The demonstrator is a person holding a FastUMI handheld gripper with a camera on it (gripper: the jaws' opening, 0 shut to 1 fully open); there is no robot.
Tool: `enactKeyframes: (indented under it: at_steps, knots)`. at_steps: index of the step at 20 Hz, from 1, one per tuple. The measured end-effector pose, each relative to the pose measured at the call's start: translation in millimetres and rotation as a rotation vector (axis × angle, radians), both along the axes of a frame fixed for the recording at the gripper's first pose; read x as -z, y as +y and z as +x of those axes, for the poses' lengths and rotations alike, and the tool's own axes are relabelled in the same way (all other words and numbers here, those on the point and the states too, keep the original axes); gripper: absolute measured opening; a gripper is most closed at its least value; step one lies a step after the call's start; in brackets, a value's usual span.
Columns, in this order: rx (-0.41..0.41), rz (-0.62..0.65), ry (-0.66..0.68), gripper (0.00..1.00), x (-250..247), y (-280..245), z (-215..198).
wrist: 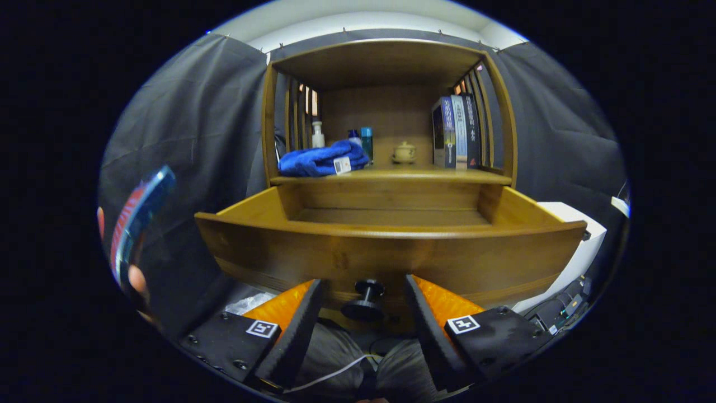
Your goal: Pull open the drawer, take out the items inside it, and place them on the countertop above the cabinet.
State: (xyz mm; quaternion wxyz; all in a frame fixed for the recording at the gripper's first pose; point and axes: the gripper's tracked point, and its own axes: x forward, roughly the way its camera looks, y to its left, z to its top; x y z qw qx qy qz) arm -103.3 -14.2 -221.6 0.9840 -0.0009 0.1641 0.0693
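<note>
The wooden drawer (386, 254) of the cabinet stands pulled out towards me, and the part of its floor that shows is bare. Its dark round knob (364, 299) sits between my fingertips, which stand apart on either side without touching it. My gripper (363, 291) is open. On the countertop (403, 175) above the drawer lies a blue folded cloth (321, 159) with a white tag. Behind the cloth stand a white bottle (318, 135) and a teal bottle (366, 141). A small lidded ceramic pot (404, 153) sits mid-counter, and upright books (457, 131) are at the right.
A person's hand (137, 277) holds a flat dark device (140, 215) to the left of the drawer. A white box (582, 240) stands right of the cabinet, with cables (565, 308) below it. Slatted side walls and a top board frame the countertop.
</note>
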Motion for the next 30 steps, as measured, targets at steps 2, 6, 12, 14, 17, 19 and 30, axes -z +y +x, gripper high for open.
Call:
enactKeyframes:
  at_steps: [2, 6, 12, 14, 17, 19, 30]
  knots:
    - [0.019, 0.029, -0.045, 0.94, -30.6, -5.0, 2.8]
    - [0.086, 0.008, -0.165, 0.94, -112.8, -32.4, 34.4]
    - [0.010, -0.099, -0.108, 0.95, -166.8, -12.7, 118.5]
    - [-0.034, -0.100, 0.018, 0.96, -144.6, 0.6, 143.1]
    - [-0.089, -0.108, 0.227, 0.97, -96.2, 15.8, 159.2]
    - [-0.122, -0.111, 0.361, 0.98, -63.2, 24.1, 159.1]
    - [-0.173, -0.173, 0.836, 0.99, 50.8, 34.0, 127.9]
